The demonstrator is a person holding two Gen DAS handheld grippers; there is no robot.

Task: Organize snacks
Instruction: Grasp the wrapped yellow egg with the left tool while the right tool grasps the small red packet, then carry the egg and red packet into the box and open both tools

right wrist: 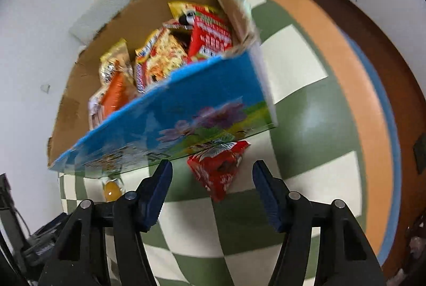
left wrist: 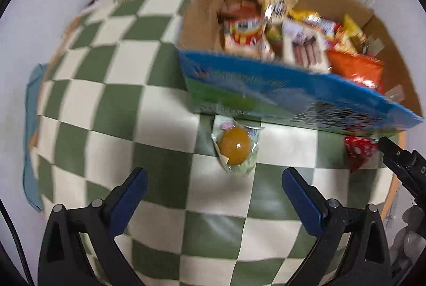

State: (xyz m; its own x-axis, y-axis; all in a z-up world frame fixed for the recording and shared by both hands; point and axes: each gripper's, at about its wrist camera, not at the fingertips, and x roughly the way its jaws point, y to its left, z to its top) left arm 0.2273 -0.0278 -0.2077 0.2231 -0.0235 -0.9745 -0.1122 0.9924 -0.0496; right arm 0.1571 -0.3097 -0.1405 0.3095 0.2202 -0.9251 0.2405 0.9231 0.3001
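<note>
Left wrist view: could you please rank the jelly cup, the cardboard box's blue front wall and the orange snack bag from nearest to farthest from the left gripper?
1. Jelly cup, on the checkered mat just ahead of the left gripper.
2. Blue front wall, behind it.
3. Orange snack bag, inside the box, right.

My left hand-held gripper [left wrist: 214, 188] and right hand-held gripper [right wrist: 212, 180] are black with dark blue pads; the cloth [left wrist: 111, 110] is checked green and cream, edged orange and blue; the box [left wrist: 279, 96] is bright blue with green and purple flower print outside, plain brown inside; one wrapped snack [left wrist: 235, 146] is amber in clear film; the triangular packet [right wrist: 219, 170] is red.
</note>
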